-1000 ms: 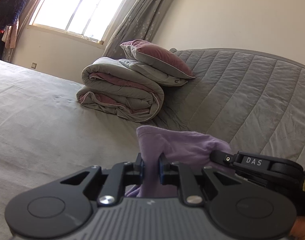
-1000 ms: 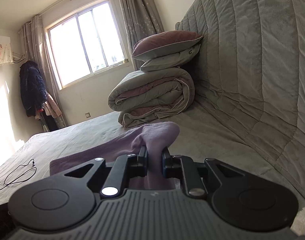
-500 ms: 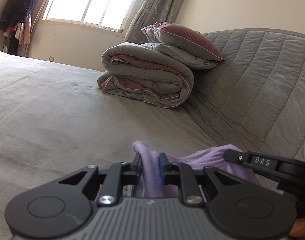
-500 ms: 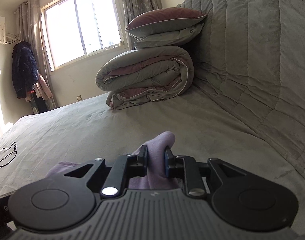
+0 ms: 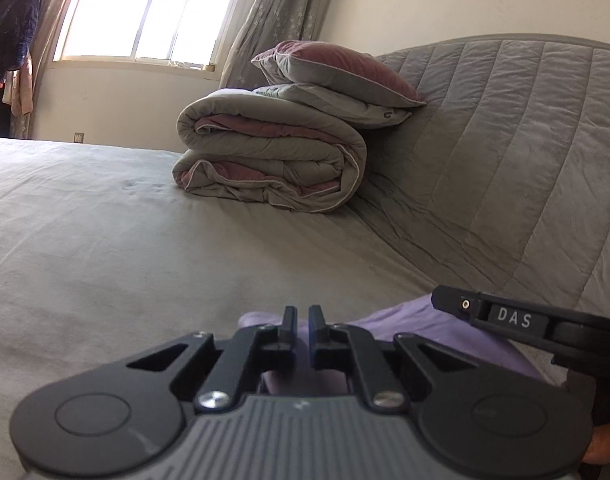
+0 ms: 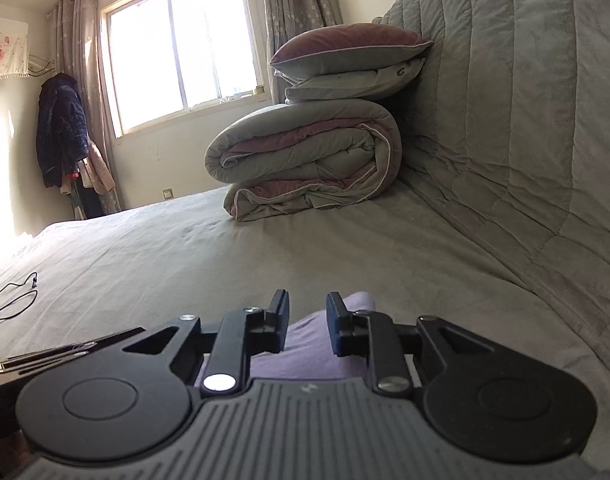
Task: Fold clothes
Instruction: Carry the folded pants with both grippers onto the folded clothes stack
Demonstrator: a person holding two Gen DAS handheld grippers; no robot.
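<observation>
Garment (image 5: pixel 433 324) laid on bed (image 5: pixel 105 240), left tongs (image 5: pixel 301 316) nearly closed and empty, right tongs (image 6: pixel 307 312) narrowly parted, just narrowing, unclamped; we'd smooth edges flat before withdrawing.

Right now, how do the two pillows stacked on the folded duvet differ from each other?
The top pillow shows a mauve face edged with pale piping; the lower pillow shows only grey-green. The top pillow looks plump, while the lower pillow is pressed flatter beneath it. Both sit on the folded duvet, with their far corners against the quilted headboard.
</observation>
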